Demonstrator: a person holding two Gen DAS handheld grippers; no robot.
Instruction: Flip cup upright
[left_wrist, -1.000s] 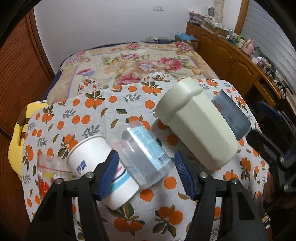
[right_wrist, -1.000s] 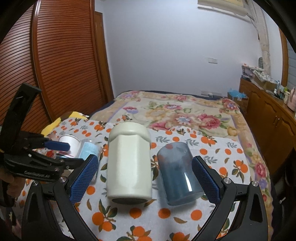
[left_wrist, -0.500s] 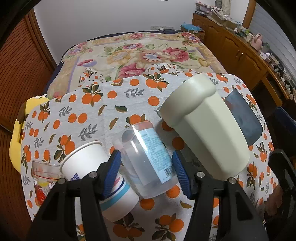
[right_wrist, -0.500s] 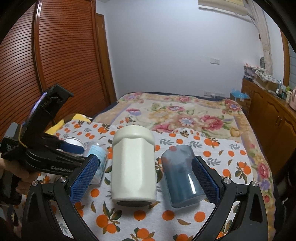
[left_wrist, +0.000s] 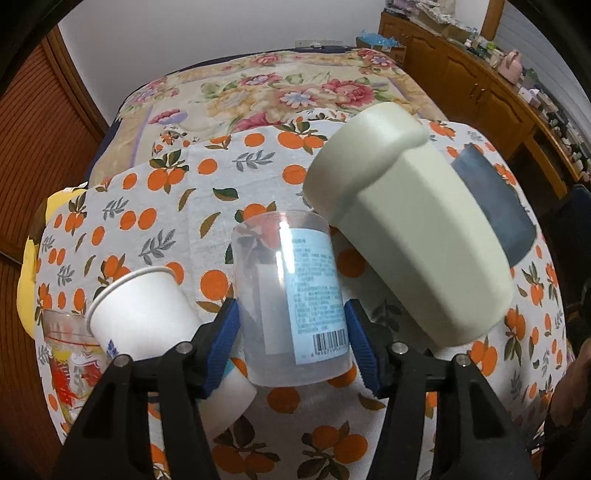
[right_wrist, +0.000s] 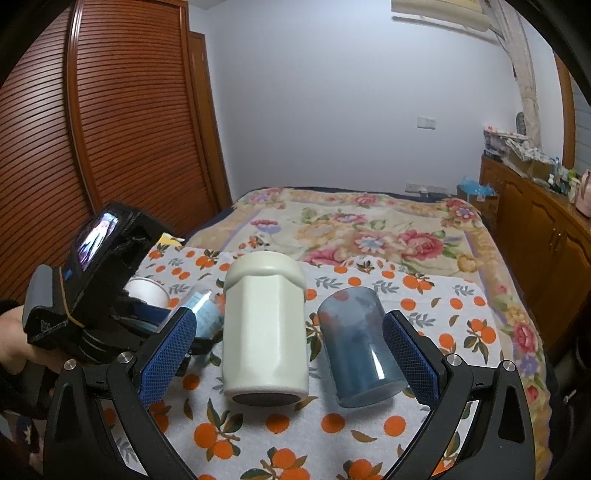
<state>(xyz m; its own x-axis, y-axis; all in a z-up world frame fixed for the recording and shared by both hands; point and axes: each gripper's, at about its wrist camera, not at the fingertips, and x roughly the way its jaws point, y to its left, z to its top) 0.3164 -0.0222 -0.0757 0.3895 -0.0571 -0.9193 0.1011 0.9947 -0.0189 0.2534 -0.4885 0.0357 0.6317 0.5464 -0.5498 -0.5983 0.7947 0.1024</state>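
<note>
Clamping the clear labelled cup (left_wrist: 291, 295) on the orange-print tablecloth (left_wrist: 236, 177), our left gripper (left_wrist: 291, 343) presses both pads against its sides. Our right gripper (right_wrist: 291, 354) holds its fingers wide apart around the cream tumbler (right_wrist: 266, 325) and blue cup (right_wrist: 358, 343).

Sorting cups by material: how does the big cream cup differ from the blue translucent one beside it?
The opaque cream faceted cup is taller and wider than the see-through blue tinted cup. The cream one has a thickened band at its top; the blue one is smooth-sided. Both stand mouth-down on the orange-print cloth, between the right claw's open fingers.
</note>
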